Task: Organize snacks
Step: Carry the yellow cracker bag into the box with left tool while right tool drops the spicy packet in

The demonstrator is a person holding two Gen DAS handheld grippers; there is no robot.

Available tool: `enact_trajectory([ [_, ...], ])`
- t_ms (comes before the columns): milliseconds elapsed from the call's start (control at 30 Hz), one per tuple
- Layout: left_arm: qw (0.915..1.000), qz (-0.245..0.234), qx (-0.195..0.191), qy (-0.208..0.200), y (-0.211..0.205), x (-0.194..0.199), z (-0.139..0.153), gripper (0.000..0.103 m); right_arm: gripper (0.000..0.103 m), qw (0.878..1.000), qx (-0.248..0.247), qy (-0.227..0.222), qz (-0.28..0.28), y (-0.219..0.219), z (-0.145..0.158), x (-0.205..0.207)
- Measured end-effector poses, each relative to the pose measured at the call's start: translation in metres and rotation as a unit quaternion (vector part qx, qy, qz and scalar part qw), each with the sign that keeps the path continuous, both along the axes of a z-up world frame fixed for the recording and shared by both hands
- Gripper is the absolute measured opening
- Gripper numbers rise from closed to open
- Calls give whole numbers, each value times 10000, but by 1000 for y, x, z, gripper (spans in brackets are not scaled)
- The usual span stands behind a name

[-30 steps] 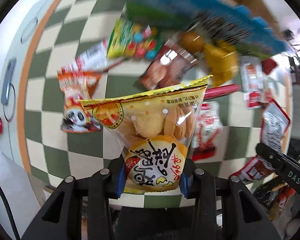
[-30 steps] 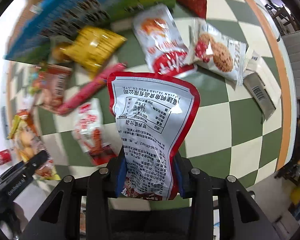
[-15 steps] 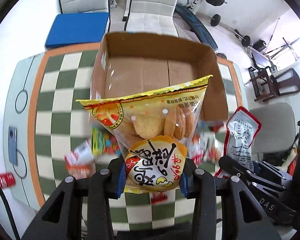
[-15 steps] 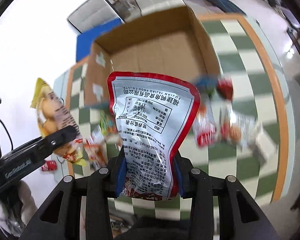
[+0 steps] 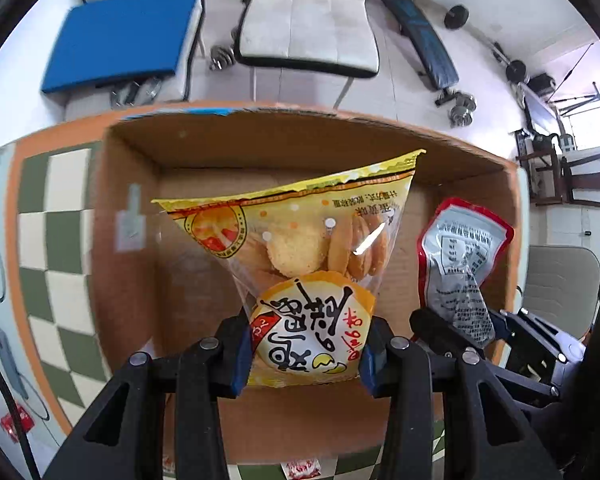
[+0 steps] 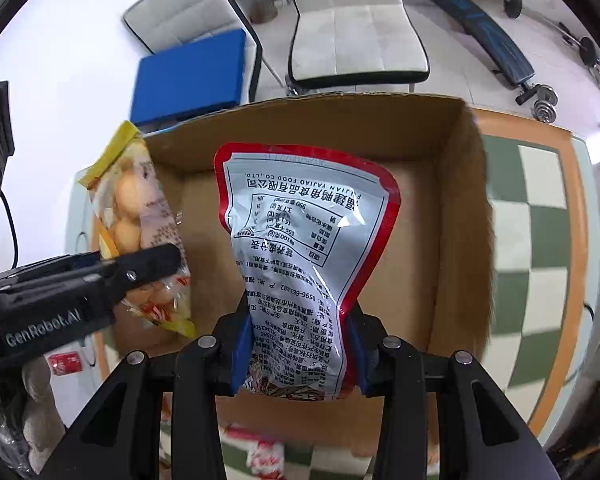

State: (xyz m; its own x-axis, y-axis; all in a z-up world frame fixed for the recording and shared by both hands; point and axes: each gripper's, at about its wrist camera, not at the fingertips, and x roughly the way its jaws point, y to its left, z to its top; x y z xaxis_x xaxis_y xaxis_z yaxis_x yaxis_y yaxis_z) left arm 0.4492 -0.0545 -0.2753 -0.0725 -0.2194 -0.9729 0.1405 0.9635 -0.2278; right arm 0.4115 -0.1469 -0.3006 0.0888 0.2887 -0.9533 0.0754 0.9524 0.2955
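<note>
My left gripper point(image 5: 304, 354) is shut on a yellow bag of round biscuits point(image 5: 300, 240) and holds it above the open cardboard box point(image 5: 132, 184). My right gripper point(image 6: 298, 358) is shut on a silver pouch with a red border point(image 6: 304, 240), also over the box point(image 6: 460, 216). In the left wrist view the silver pouch point(image 5: 460, 248) hangs to the right of the biscuit bag. In the right wrist view the biscuit bag point(image 6: 136, 216) and the left gripper's fingers point(image 6: 140, 268) are at the left. The box floor shows bare cardboard.
The box stands on a green-and-cream checkered table point(image 5: 60, 288) with an orange rim. A few snack packets point(image 6: 264, 452) lie on the table just below the box's near wall. White chairs point(image 5: 308, 16), a blue cushion point(image 5: 120, 36) and gym weights stand beyond the table.
Both grippers have lifted their bags from over the scattered snacks and moved forward over the open box. The box now fills both views more closely than half a second ago.
</note>
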Motion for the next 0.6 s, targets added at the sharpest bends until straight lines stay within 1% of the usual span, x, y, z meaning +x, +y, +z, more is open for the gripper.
enact_trajectory([
  [67, 9999, -35, 47, 118, -5, 9, -14, 39, 43, 9999, -65, 107, 54, -2, -14, 16],
  [200, 9996, -150, 22, 252, -14, 15, -26, 40, 43, 9993, -152, 287, 165, -7, -44, 40],
  [233, 9995, -176, 72, 270, -17, 15, -27, 41, 44, 9992, -161, 307, 199, -7, -46, 43],
  [267, 9994, -155, 127, 290, -18, 16, -29, 41, 48, 9989, -182, 341, 262, -7, -52, 47],
  [300, 9993, -140, 177, 306, -19, 17, -30, 41, 50, 9987, -208, 366, 302, -7, -56, 49],
  [333, 9992, -177, 196, 294, -20, 17, -31, 41, 55, 9984, -213, 372, 358, -5, -58, 50],
  [400, 9989, -215, 267, 314, -21, 16, -32, 43, 58, 9979, -314, 361, 439, -4, -63, 55],
  [433, 9988, -216, 285, 333, -24, 17, -29, 43, 67, 9978, -306, 365, 456, -2, -62, 55],
  [467, 9988, -231, 291, 327, -24, 17, -29, 47, 78, 9976, -305, 409, 471, -3, -65, 57],
  [500, 9988, -220, 354, 253, -23, 17, -26, 56, 81, 9974, -308, 439, 472, -3, -65, 59],
  [533, 9988, -207, 404, 198, -21, 18, -25, 61, 81, 9973, -337, 453, 462, -4, -65, 61],
  [567, 9989, -185, 407, 124, -20, 17, -22, 73, 81, 9973, -352, 454, 448, -6, -65, 62],
  [600, 9991, -159, 379, 76, -19, 16, -19, 78, 81, 9975, -350, 444, 425, -7, -64, 63],
])
